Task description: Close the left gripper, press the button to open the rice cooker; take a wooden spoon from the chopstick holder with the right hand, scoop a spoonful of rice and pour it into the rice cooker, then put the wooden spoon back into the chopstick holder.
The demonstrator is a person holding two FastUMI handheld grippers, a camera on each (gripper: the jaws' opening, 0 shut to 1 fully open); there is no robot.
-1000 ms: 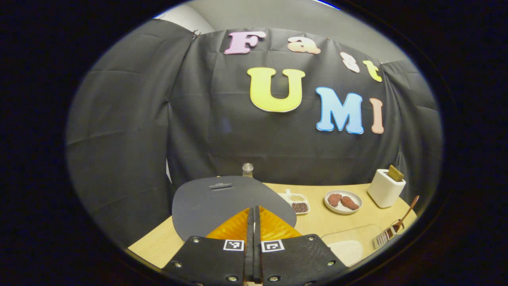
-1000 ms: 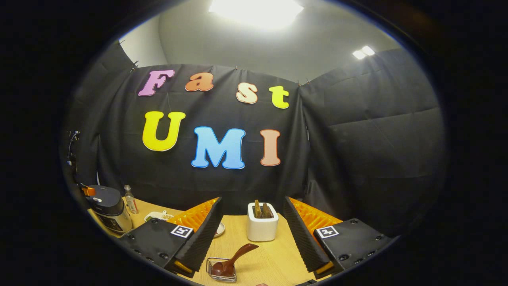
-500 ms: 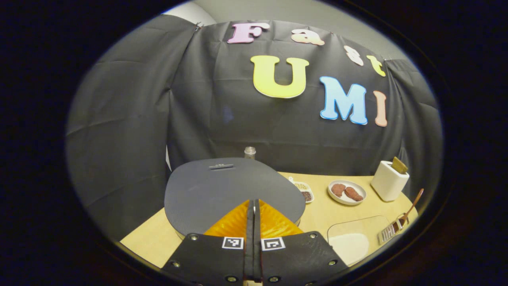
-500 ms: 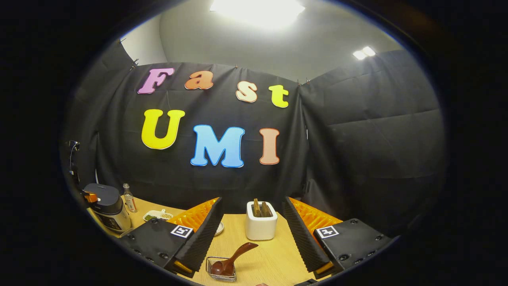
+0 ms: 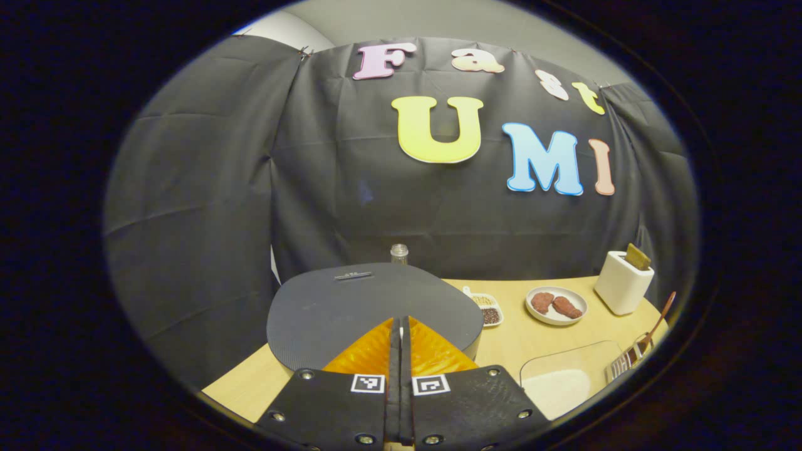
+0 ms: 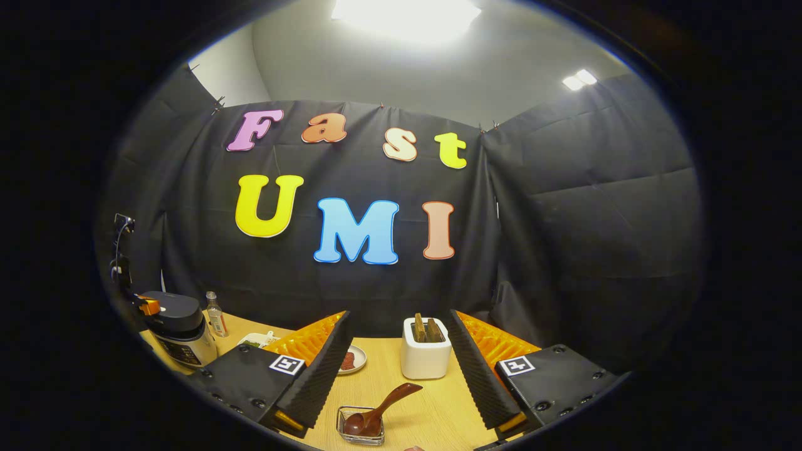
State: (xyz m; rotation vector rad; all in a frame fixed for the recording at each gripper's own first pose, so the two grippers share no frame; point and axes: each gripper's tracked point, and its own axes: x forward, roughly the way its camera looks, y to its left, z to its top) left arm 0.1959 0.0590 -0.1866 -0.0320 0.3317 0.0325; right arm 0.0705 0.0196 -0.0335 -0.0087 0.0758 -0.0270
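Spotter: Grip check on left gripper (image 5: 400,322)?

Handler: Pinched fully shut on nothing, tips poised over near rim of rice cooker (image 5: 369,307), dead ahead at 12 o'clock. Shut on purpose, judging by the task: makes 1 blunt point for poking a button. Cannot make out the button itself, nor whether touching yet. Looks flat and down up top, so probably not popped open.

Spotter: And right gripper (image 6: 399,316)?

Handler: Spread wide, holding nothing, hovering above table (image 6: 432,407). Most likely kept open for the handle. Wooden spoon (image 6: 382,410) at 6 o'clock, bowl down in wire chopstick holder (image 6: 341,416), handle slanting up toward 1 o'clock. Easy angle for a pinch from above.

Spotter: Rice?

Handler: Found in left gripper view at 4 o'clock: white heap in clear tub (image 5: 564,354), just beside the chopstick holder, well apart from the cooker. Handy for scooping, but a longer carry for pouring.

Spotter: Clutter worth minding?

Handler: White box (image 6: 426,360) with 2 brown slabs at 12 o'clock beyond the spoon. Between tub and cooker, farther back: plate (image 5: 554,320) with 2 reddish pieces, small seed tray (image 5: 500,311). Bottle (image 5: 399,252) behind the cooker. Best to carry the load level across that stretch, to avoid spilling grains.
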